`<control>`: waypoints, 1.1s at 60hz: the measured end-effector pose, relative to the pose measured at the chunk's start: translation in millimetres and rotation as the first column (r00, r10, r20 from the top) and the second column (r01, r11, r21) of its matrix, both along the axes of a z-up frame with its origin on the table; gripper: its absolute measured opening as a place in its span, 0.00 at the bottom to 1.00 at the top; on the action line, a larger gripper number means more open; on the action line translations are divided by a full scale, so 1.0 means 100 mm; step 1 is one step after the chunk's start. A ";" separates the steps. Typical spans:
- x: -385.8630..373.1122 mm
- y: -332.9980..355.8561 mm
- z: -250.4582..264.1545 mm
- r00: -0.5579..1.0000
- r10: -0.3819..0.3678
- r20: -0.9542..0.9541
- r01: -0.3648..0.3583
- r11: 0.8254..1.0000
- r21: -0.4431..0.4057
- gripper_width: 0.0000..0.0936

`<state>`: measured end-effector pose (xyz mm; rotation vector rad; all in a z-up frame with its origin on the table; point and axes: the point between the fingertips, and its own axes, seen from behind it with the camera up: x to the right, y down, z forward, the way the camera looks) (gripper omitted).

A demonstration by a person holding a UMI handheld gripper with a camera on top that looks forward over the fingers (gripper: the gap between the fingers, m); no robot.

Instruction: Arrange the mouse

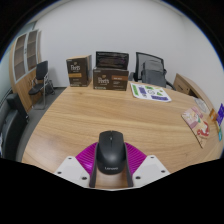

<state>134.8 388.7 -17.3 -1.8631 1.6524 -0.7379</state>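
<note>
Black mouse clamped between both pink pads of the gripper, raised over the near edge of the wooden counter. Beyond, 2 brown boxes at the far edge, leaflets to their right, black chairs around.

Black mouse, upright, on wooden table

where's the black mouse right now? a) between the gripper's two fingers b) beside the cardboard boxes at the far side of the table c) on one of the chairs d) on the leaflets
a: the black mouse sits between the gripper fingers, its sides against the magenta pads, well short of the cardboard boxes at the far side of the wooden table.
</note>
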 end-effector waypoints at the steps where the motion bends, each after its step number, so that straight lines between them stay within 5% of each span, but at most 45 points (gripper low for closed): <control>1: 0.00 0.00 0.01 1.000 0.007 0.003 -0.007 1.000 -0.007 0.43; 12: -0.04 0.05 0.11 0.999 0.042 0.000 -0.042 0.999 0.010 0.31; 21: 0.28 -0.33 0.88 0.995 0.019 0.099 -0.023 0.999 0.038 0.31; 29: 0.89 -1.35 1.65 0.975 -0.095 0.202 0.088 0.995 0.045 0.31; 35: 1.26 -2.40 1.85 0.947 -0.195 0.255 0.210 0.977 -0.032 0.31; 48: 1.40 -4.11 1.25 0.910 -0.369 0.188 0.393 0.913 -0.114 0.31; 66: 1.07 -4.58 0.14 0.900 -0.435 0.006 0.435 0.897 -0.076 0.31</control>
